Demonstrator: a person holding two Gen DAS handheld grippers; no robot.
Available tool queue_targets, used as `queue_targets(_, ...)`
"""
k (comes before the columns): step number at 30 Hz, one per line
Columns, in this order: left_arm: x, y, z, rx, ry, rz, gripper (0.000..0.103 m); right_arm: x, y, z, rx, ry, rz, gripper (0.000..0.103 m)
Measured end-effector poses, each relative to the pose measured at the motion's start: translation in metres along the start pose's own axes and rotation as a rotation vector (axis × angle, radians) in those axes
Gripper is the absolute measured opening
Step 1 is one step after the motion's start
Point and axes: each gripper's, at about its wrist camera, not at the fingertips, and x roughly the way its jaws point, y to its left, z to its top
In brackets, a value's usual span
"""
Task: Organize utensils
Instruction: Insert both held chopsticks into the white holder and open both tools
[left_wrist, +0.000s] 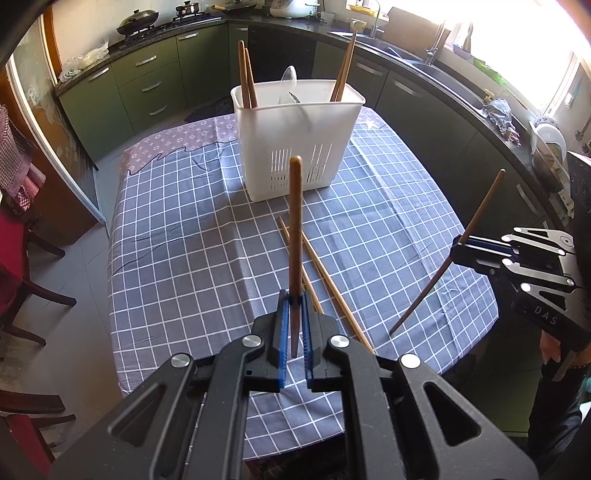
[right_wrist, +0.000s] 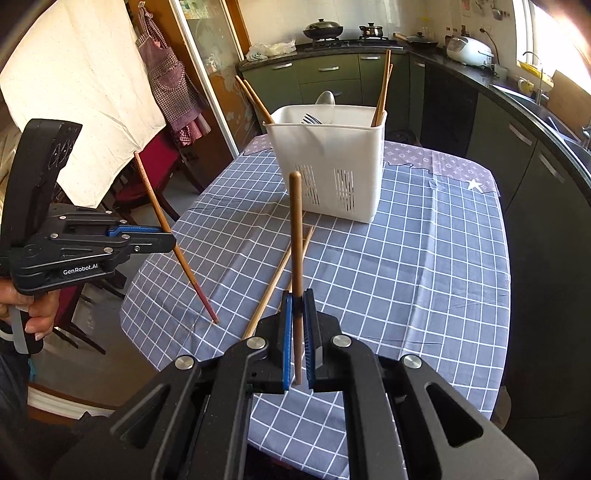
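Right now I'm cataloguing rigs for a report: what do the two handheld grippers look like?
Both are black angular metal linkages with silver pivot bolts and blue ribbed finger pads. The left gripper bears white "GenRobot.AI" lettering; the right gripper shows "DAS". Each has a black handle.

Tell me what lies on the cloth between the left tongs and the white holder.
Two loose chopsticks lie on the checked cloth between the left tongs and the white holder; the left wrist view shows it.

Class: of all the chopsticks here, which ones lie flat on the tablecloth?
The loose chopsticks before the white utensil holder; the rest stand in it or are clamped in grippers.
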Motion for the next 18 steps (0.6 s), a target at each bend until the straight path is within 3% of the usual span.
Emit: queue_targets(18,-0.028,-0.005,0.029,0.023,-0.065,-0.018,0.007,-0.018,0.003,0.028,-0.027,-0.056,0.019,0.007)
